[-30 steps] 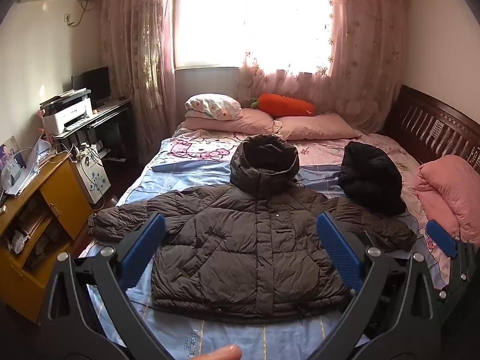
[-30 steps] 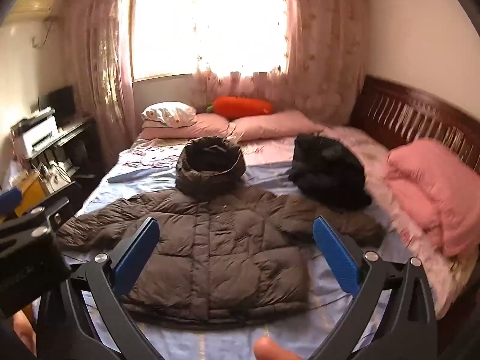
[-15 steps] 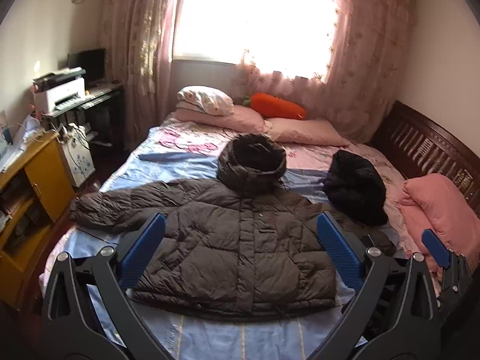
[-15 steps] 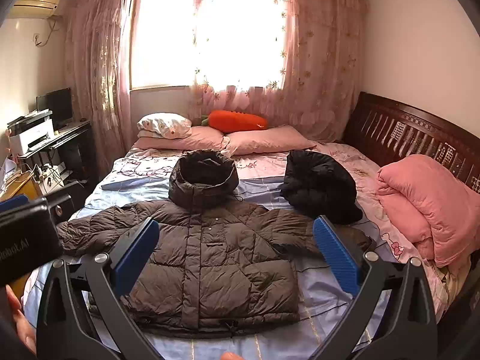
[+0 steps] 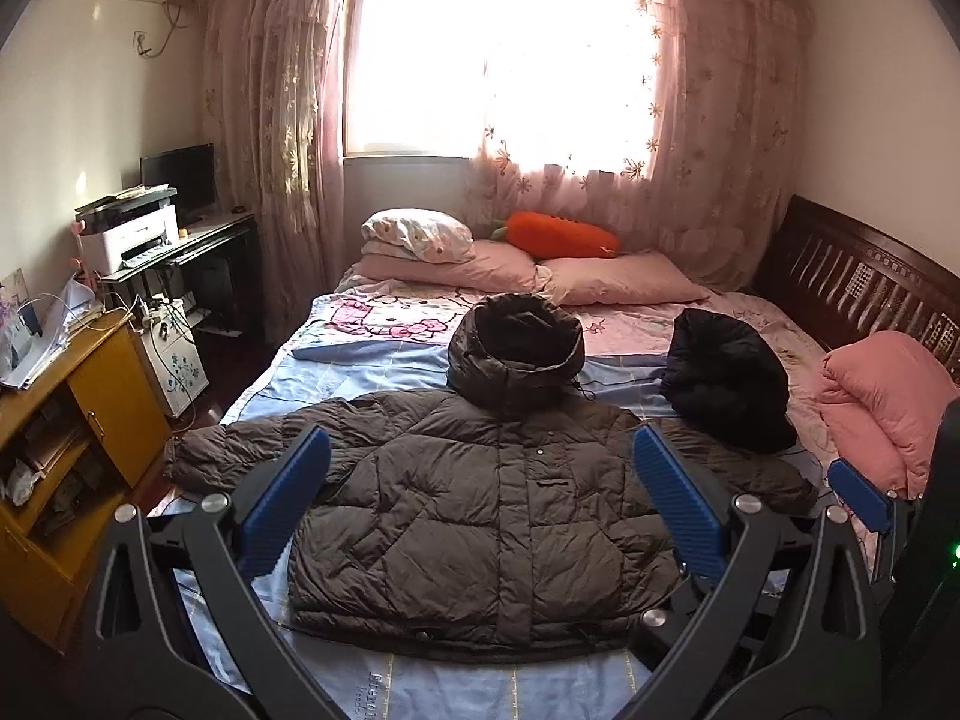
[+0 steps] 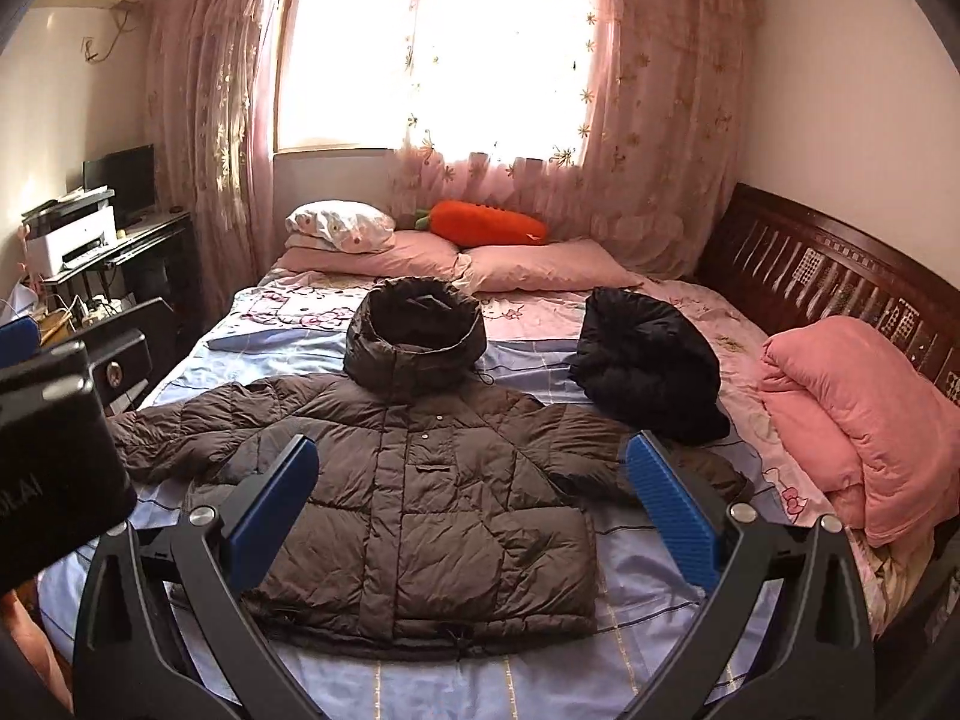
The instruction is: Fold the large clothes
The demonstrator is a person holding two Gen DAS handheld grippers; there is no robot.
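A large brown hooded puffer jacket (image 5: 480,516) lies flat and face up on the bed (image 5: 480,684), sleeves spread to both sides, hood toward the pillows. It also shows in the right wrist view (image 6: 420,510). My left gripper (image 5: 480,504) is open and empty, held above the bed's near end in front of the jacket. My right gripper (image 6: 474,510) is open and empty, also held back from the jacket. The left gripper's body shows at the left edge of the right wrist view (image 6: 54,468).
A bundled black jacket (image 5: 726,378) lies right of the hood. A folded pink quilt (image 5: 888,402) sits at the bed's right edge by the dark wooden headboard (image 5: 864,282). Pillows (image 5: 618,282) and an orange carrot plush (image 5: 564,234) lie under the window. A yellow cabinet (image 5: 72,438) and desk stand left.
Both grippers have drawn back and tilted up a little; the view shifted. The jacket has not moved. Both grippers stay open.
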